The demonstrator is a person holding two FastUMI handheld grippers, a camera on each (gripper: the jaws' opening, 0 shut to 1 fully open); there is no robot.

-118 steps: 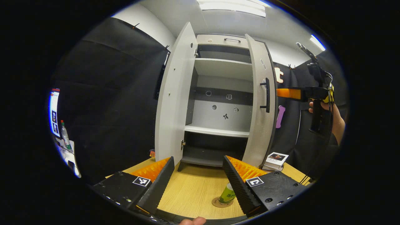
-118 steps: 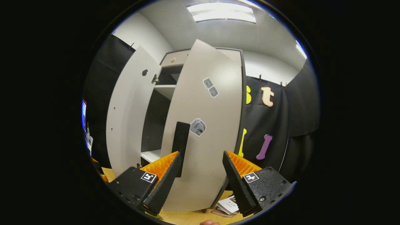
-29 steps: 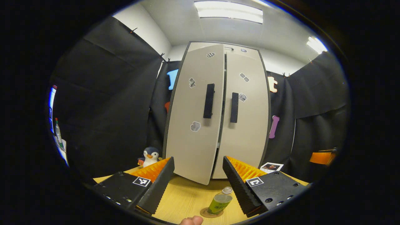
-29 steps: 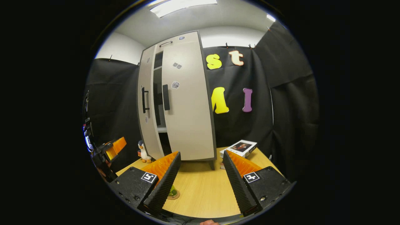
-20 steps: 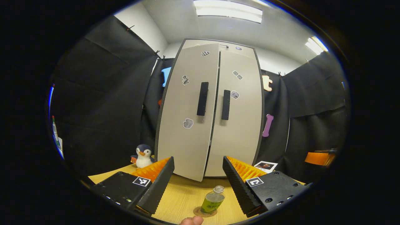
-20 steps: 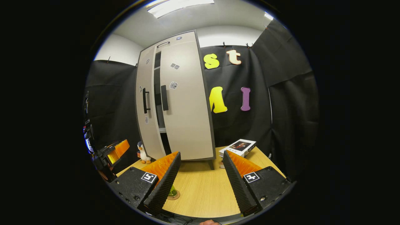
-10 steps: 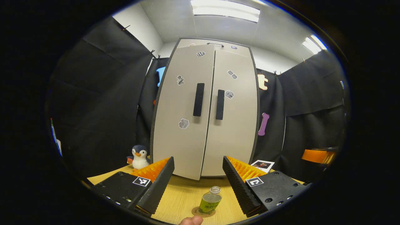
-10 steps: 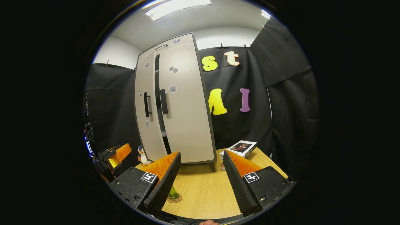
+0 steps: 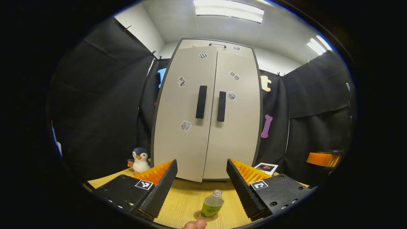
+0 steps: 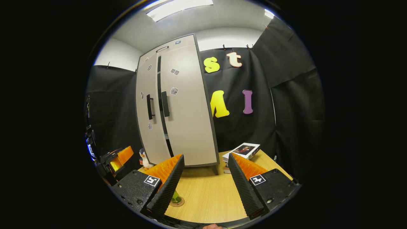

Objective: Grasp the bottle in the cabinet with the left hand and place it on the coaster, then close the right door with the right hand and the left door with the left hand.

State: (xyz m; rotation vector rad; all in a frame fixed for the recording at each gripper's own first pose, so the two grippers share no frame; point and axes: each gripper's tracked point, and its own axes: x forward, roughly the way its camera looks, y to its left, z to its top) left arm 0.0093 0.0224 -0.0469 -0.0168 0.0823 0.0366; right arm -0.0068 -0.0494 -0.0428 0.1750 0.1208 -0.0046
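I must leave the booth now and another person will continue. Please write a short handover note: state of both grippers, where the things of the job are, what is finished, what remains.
Left gripper: jaws open, holding nothing, back from the cabinet, facing its doors.
Right gripper: jaws open, holding nothing, off to the cabinet's right side over the table.
Bottle: upright on the coaster, near the table's front edge.
Right door: looks closed.
Left door: almost closed; the right gripper view shows a narrow dark gap between the doors.
Done: bottle placed, right door shut.
Left: check the left door and push it flush if needed.
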